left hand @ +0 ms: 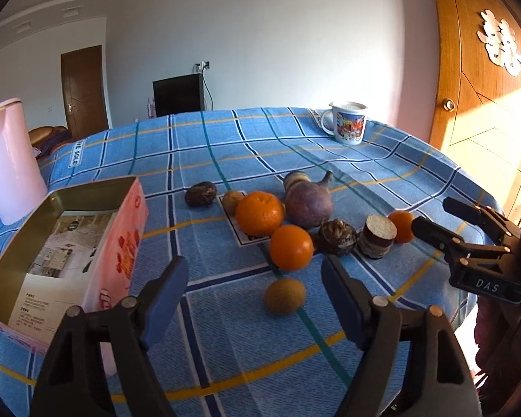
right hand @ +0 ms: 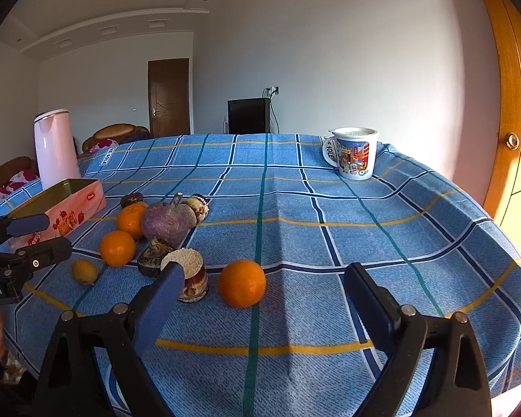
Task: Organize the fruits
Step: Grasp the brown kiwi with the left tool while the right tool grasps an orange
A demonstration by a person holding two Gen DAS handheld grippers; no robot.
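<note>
Two black jaws with blue pads, belonging to the left gripper, are sitting closest in the left wrist view, standing apart with nothing between them; a small brown kiwi is lying on the cloth just beyond the gap, untouched. At the far left a pink jug is standing upright on the blue checked tablecloth. Just beside it, nearer the camera, an open pink tin is resting with printed paper showing inside. Moving right, toward the middle of the table, the fruits are lying in a loose cluster: a dark wrinkled fruit, a small brown one touching a large orange, a second orange in front of it, and a purple round root behind. Further right a dark knobbly piece is sitting beside a cut stump-like piece, and a small orange is lying just past that. Near the far edge a printed mug is standing upright. At the right edge the right gripper is hovering above the table, its jaws spread and empty. In the right wrist view, that gripper's pads are framing bare cloth, with the small orange lying just beyond them
</note>
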